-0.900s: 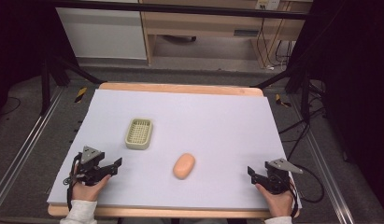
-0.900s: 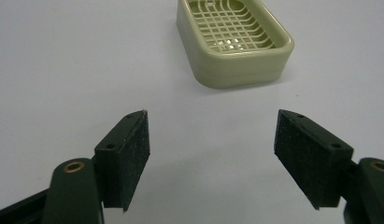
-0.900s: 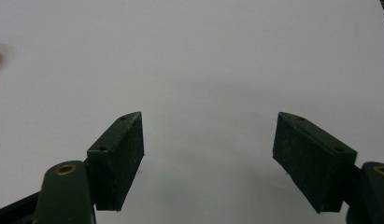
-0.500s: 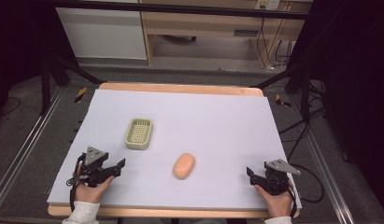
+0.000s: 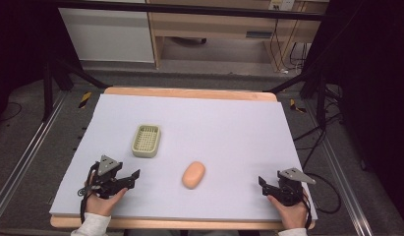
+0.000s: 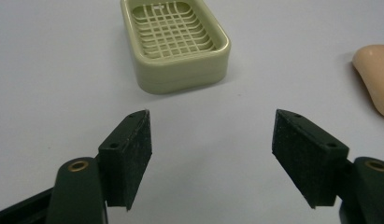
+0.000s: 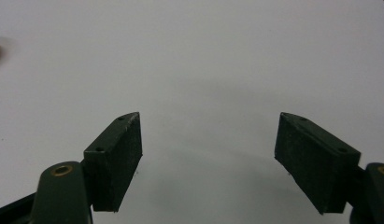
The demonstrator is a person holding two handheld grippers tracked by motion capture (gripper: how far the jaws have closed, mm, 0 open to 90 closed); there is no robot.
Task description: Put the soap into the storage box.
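Observation:
A pale green soap dish with a grid floor sits left of centre on the white table cover. A peach-coloured oval bar of soap lies to its right and nearer to me. My left gripper rests low at the near left, open and empty. In the left gripper view its jaws point at the soap dish, with the soap at the right edge. My right gripper sits at the near right, open and empty, its jaws over bare cover.
The wooden table edge shows at the far side. Dark metal stand legs flank the table, and cables trail on the floor at the right. A wooden shelf unit stands behind.
My left gripper has edged slightly to the right, toward the soap. The right gripper, the dish and the soap have stayed put.

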